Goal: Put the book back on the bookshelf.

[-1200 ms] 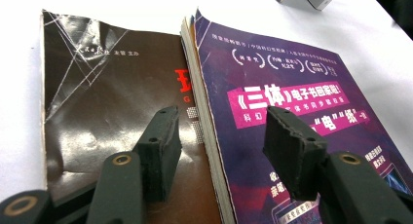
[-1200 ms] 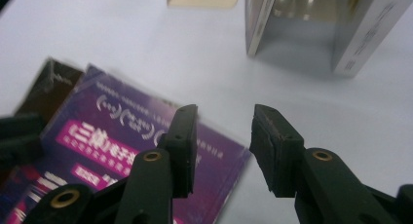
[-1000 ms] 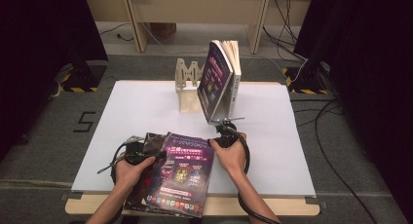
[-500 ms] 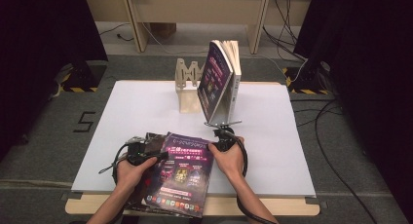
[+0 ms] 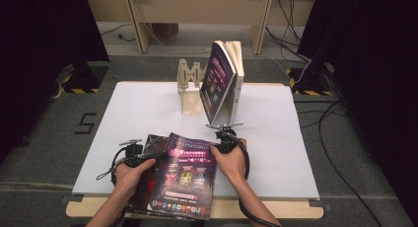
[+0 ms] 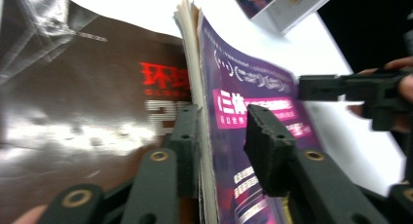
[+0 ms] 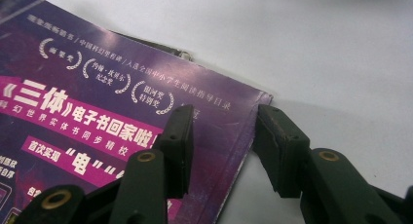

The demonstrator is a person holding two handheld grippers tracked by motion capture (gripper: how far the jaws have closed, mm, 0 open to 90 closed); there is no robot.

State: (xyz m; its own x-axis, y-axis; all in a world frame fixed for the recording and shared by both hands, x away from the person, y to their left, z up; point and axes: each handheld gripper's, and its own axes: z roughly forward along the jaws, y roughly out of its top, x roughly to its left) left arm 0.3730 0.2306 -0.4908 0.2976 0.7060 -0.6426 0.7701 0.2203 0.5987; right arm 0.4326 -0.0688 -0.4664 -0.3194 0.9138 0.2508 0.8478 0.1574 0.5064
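Right gripper view: magazine (image 7: 97, 126) cover reads «三体»; right gripper (image 7: 221, 136) open astride corner.

So the glossy purple magazine (image 5: 186, 180) with pink and white lettering sits at the white table's (image 5: 148, 108) near edge, overhanging it a bit. Its left side is lifted, pages slightly fanned, over a dark brown magazine (image 6: 87, 112) lying underneath.

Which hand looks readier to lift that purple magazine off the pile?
Probably the left. The left gripper has just been closing and its jaws straddle the edge of the purple magazine. The right gripper stands open over the magazine's corner, one jaw above the cover, one above the table.
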